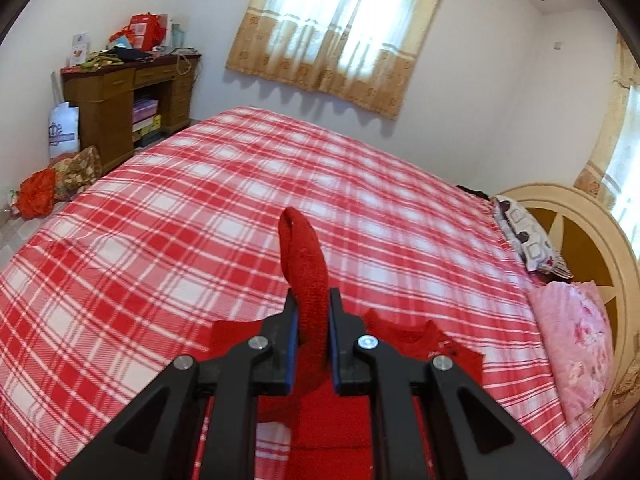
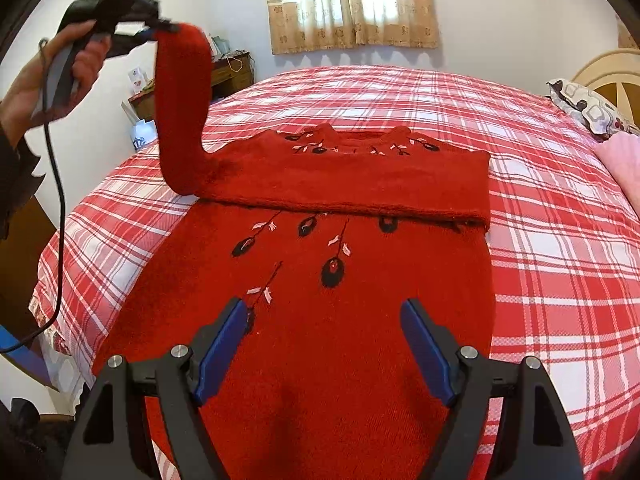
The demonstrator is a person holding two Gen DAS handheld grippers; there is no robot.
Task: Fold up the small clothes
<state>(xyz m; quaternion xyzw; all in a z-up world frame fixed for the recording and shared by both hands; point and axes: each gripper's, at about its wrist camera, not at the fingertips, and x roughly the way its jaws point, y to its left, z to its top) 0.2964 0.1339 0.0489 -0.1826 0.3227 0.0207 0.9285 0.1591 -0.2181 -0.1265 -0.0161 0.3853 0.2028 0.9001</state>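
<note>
Nearest the right wrist camera, the right gripper hung with its jaws spread wide and nothing between them, poised over the lower body of the red sweater. The sweater lay flat, front up, near the foot-side edge of the bed, its embroidered dark flowers and pale leaves showing on the plaid cover.

Farther up, one sleeve already lay folded straight across the chest, its cuff reaching the sweater's right edge. Beyond that, at the left shoulder, the other sleeve rose in a tall arch off the bed, its cuff pinched in the nearly closed left gripper, which a hand held high above the bed's left edge. The left wrist view showed the same cuff clamped between the blue pads.

Judging from this, the fold was perhaps a third done: one sleeve in, the second lifted but not yet laid across, and the body still to be folded up.
</note>
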